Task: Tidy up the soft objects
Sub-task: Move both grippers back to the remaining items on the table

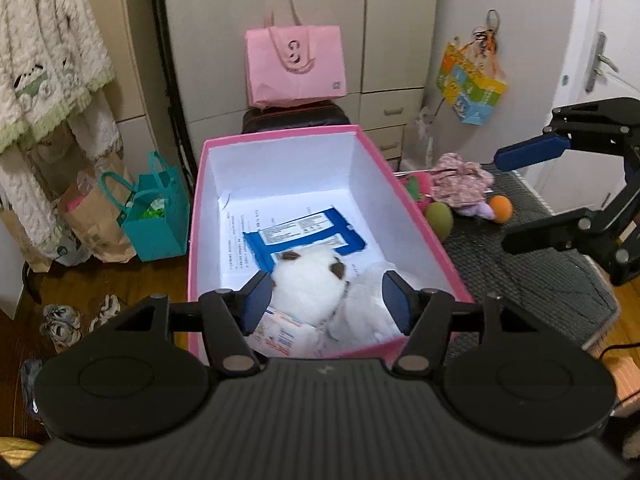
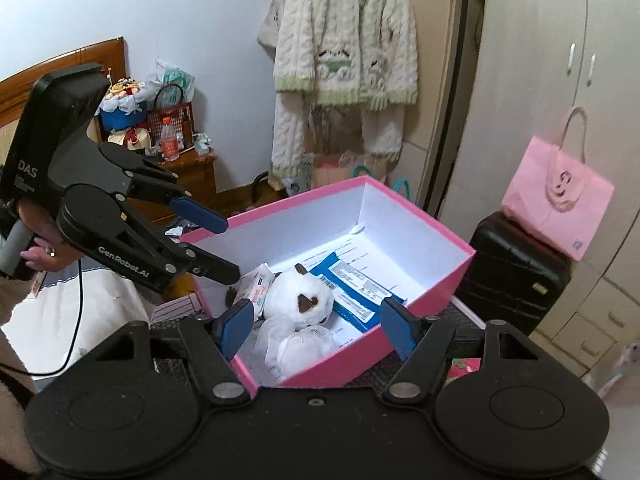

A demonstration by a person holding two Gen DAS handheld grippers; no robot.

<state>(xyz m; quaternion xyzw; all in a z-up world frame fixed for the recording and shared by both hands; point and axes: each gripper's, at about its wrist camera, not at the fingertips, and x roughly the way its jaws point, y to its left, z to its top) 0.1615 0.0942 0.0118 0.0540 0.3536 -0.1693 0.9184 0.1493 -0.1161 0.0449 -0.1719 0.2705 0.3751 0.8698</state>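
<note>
a home bedroom: wardrobe (image 1: 320,20), headboard (image 2: 60,64), hung knitted cardigan (image 2: 344,36).

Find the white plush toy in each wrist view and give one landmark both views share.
Left wrist: the plush toy lies in the near end of the pink box, at lower centre, partly on the blue packet.
Right wrist: the plush toy lies in the near left part of the pink box, just below centre.
Shared landmark: the pink bag on the black suitcase.
</note>
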